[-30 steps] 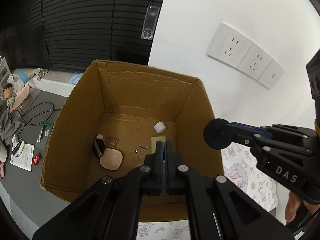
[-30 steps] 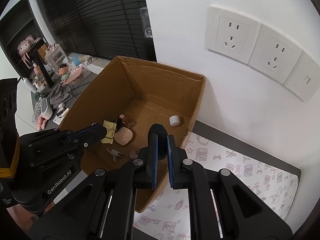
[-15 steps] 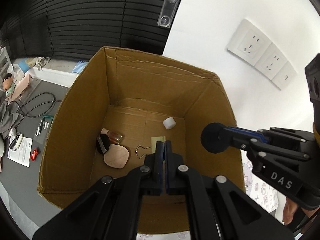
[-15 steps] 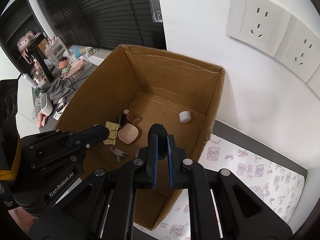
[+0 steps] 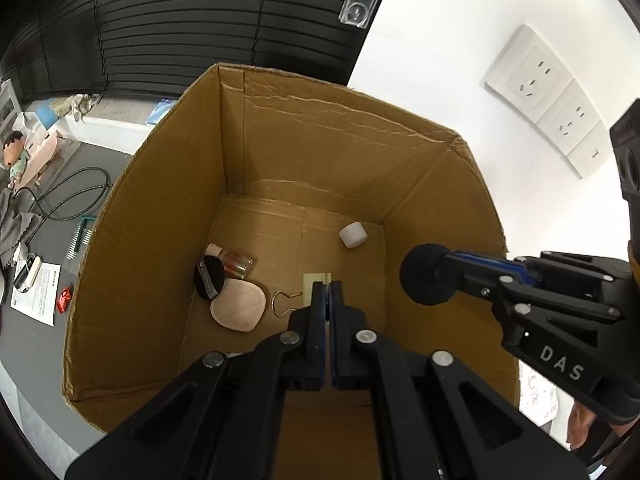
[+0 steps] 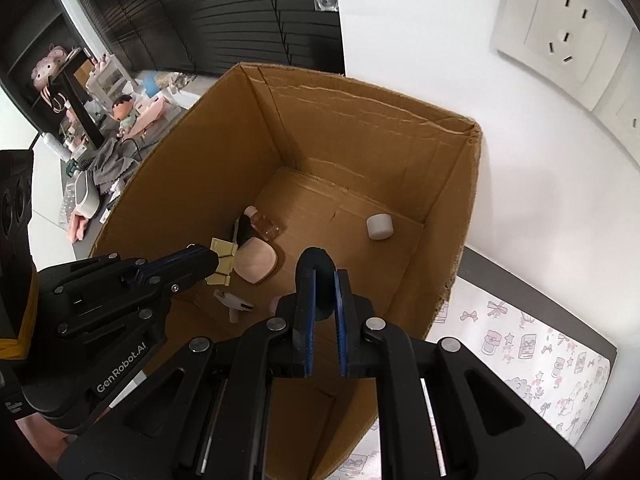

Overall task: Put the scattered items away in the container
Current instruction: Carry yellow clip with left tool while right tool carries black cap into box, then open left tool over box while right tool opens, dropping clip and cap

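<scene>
The open cardboard box point(image 5: 168, 208) point(image 6: 452, 216) stands against the white wall. My left gripper point(image 5: 327, 286) is shut on a pale yellow binder clip point(image 5: 317, 280) and holds it over the box; the clip also shows in the right wrist view point(image 6: 222, 260). My right gripper point(image 6: 323, 276) is shut on a black powder puff point(image 6: 318, 268), also over the box; the puff also shows in the left wrist view point(image 5: 424, 274). On the box floor lie a white cylinder point(image 5: 353, 234), a pink compact point(image 5: 239, 308), a small glass bottle point(image 5: 236, 261) and another black puff point(image 5: 208, 278).
A patterned white mat point(image 6: 532, 364) lies right of the box. Wall sockets point(image 5: 548, 96) are above it. Left of the box the grey desk point(image 5: 48, 336) holds a cable, papers, a doll point(image 6: 124, 114) and other clutter.
Both grippers have moved closer to the box and further over its opening, each still holding its item. The items in the box have not moved.
</scene>
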A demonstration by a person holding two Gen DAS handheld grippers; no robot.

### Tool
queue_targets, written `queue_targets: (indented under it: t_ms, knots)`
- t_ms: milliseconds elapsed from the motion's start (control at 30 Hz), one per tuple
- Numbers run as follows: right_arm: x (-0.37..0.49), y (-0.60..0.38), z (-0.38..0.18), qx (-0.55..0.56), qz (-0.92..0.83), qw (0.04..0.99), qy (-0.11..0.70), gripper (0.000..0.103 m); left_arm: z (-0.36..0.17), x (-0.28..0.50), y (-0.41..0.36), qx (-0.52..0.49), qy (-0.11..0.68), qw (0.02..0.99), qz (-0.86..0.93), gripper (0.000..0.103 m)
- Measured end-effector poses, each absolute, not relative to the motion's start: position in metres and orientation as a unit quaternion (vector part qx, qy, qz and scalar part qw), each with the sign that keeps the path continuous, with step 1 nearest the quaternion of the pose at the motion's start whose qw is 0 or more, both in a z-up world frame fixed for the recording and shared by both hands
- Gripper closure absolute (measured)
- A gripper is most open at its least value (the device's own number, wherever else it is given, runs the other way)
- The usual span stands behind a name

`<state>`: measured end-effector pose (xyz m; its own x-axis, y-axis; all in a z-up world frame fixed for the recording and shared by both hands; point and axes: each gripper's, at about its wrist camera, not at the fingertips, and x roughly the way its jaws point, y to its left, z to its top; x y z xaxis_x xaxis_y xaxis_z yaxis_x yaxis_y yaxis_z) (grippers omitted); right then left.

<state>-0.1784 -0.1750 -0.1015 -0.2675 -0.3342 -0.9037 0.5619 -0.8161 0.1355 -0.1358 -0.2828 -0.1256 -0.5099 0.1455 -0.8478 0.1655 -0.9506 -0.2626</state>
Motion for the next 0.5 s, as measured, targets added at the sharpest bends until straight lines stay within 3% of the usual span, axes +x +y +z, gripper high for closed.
queue_targets:
  t_ms: [500]
  knots:
    - [-0.183, -0.182, -0.115, 0.547, -0.778, 0.286, 0.117, 0.093, -0.134, -0.139, -0.286, 0.508, 0.16, 0.006, -0.847, 0.102]
